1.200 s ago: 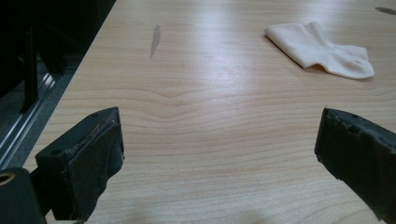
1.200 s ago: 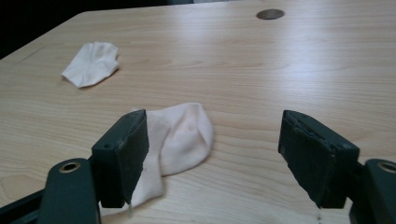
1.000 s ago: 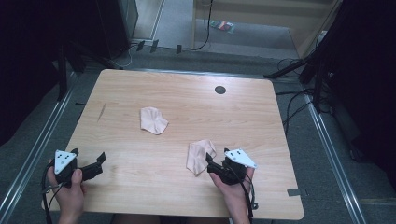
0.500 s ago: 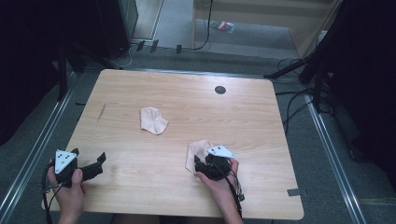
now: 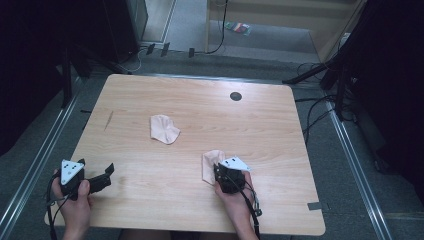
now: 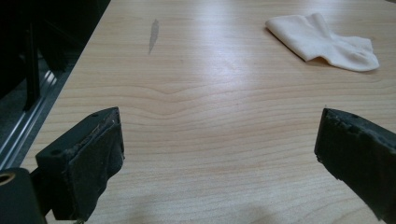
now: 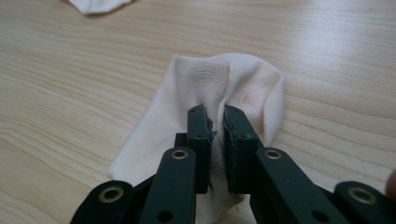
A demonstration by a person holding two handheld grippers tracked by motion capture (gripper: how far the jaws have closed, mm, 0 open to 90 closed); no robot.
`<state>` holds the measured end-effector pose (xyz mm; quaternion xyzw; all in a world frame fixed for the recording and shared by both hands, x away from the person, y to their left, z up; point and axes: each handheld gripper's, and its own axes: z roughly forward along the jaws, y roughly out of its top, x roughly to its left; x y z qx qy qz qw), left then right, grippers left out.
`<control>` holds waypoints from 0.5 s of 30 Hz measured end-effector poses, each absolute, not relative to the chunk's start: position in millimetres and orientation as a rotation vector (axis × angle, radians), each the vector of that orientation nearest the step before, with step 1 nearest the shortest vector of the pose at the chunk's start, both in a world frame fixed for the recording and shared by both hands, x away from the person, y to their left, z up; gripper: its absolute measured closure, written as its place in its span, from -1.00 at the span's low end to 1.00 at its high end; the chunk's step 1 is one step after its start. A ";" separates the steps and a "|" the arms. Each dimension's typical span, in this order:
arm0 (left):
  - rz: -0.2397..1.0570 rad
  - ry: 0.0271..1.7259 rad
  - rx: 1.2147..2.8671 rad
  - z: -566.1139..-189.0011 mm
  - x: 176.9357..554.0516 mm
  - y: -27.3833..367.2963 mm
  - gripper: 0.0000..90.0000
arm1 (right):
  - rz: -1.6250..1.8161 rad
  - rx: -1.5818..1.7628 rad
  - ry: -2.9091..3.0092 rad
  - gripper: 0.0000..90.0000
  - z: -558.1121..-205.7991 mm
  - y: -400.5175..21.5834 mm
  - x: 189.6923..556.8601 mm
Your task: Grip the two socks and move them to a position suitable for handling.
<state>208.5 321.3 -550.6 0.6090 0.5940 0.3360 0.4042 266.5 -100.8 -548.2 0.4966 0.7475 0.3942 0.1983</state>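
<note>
Right gripper (image 7: 215,122): we see its two black jaws pinched on a fold of the near sock (image 7: 219,88); they have just been closing, and the cloth bunches up between the pads.
Near sock: a pale, cream-coloured sock that lies flat on the table (image 5: 280,125) towards the person's right, on the near half; in the high view it (image 5: 211,162) reaches out ahead and to the left of the gripper (image 5: 223,176).
Right hand (image 5: 235,197): we find it wrapped round the gripper's body, the forearm coming in from the bottom edge and the cable trailing back along it.
Left gripper (image 6: 219,154): its jaws stand wide apart with bare wood between them, gripping nothing; in the high view it (image 5: 102,175) sits at the table's near left corner, well apart from both socks.
Left hand (image 5: 75,200): we see it closed round that gripper's body, close to the table's edge.
Far sock (image 5: 163,128): a second pale sock that lies near the middle of the table, apart from the gripped one; from the left gripper view we see it (image 6: 324,42) ahead and to the right.
Table: light wood, with a dark streak (image 6: 153,33) near its left edge and a round dark grommet (image 5: 235,96) towards the far side.
</note>
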 end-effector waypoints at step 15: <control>0.670 1.231 1.666 -527.8 190.7 227.7 -0.96 | 1.205 1.312 2.068 0.87 -524.9 -64.4 233.7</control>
